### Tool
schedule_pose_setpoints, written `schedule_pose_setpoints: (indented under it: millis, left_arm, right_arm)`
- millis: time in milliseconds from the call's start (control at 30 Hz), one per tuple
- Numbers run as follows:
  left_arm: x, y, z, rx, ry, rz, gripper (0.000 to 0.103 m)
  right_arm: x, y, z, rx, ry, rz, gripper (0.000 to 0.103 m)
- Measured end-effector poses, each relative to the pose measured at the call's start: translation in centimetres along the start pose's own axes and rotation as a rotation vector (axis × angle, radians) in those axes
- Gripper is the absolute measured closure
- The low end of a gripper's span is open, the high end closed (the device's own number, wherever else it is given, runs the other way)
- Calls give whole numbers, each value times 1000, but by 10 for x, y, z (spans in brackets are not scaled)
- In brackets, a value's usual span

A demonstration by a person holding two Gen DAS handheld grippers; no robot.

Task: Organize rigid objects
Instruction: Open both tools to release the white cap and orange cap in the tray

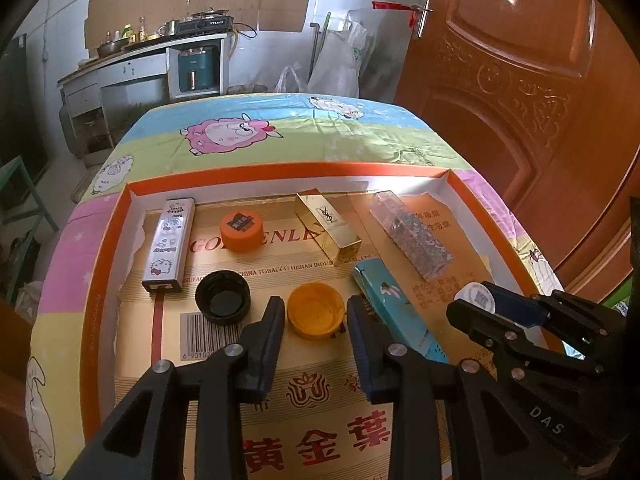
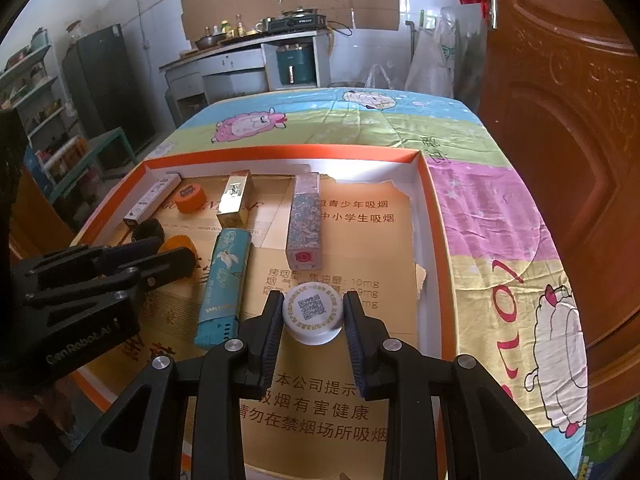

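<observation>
1. The things to be sorted lie in a shallow orange-rimmed tray [image 1: 105, 264] lined with flattened gold cardboard, on a table under a cartoon-sheep cloth [image 1: 248, 136].
2. Left hand-held gripper [image 1: 316, 316]: its jaws stand a little apart on either side of the yellow cap [image 1: 316, 312], which lies open side up at lower centre of the left wrist view; a gap shows on both sides, so the pads bracket the cap without pressing on it; I judge it set down or not yet gripped.
3. Right hand-held gripper [image 2: 312, 316]: the white cap [image 2: 312, 314] with a printed code on top sits between its jaws at lower centre of the right wrist view, pads against both flanks, so it looks clamped.
4. The deciding relation: each cap lies straight ahead of its own gripper, between the fingertips; being round, neither has a long axis to align with.
5. Other caps: the black cap [image 1: 223, 298] lies just left of the yellow one, nearer the left gripper; the orange cap [image 1: 242, 231] lies further up the frame.
6. Long boxes: the white cartoon box [image 1: 170, 244], gold box [image 1: 328, 228], glittery box [image 1: 412, 236] and teal box [image 1: 400, 312]; all have long axes running up the frame, the teal one passing close to the left gripper's right-hand jaw.
</observation>
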State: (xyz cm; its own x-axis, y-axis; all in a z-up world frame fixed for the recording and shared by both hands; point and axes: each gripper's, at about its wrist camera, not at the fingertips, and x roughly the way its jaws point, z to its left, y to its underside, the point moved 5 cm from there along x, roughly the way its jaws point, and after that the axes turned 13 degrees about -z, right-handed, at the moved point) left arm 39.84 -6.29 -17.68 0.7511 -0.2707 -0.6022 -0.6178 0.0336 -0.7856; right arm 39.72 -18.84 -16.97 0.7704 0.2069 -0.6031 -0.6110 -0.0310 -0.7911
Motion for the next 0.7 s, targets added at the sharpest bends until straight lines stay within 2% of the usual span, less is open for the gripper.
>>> schedule_pose_setpoints:
  millis: [200, 700]
  left_arm:
    - [-5, -5, -3, 3, 6, -23, 66]
    - [-28, -11, -6, 8, -5, -54, 66]
  right_arm:
    - [-2, -2, 1, -7, 4, -14, 63]
    - [-25, -11, 2, -13, 10, -53, 62]
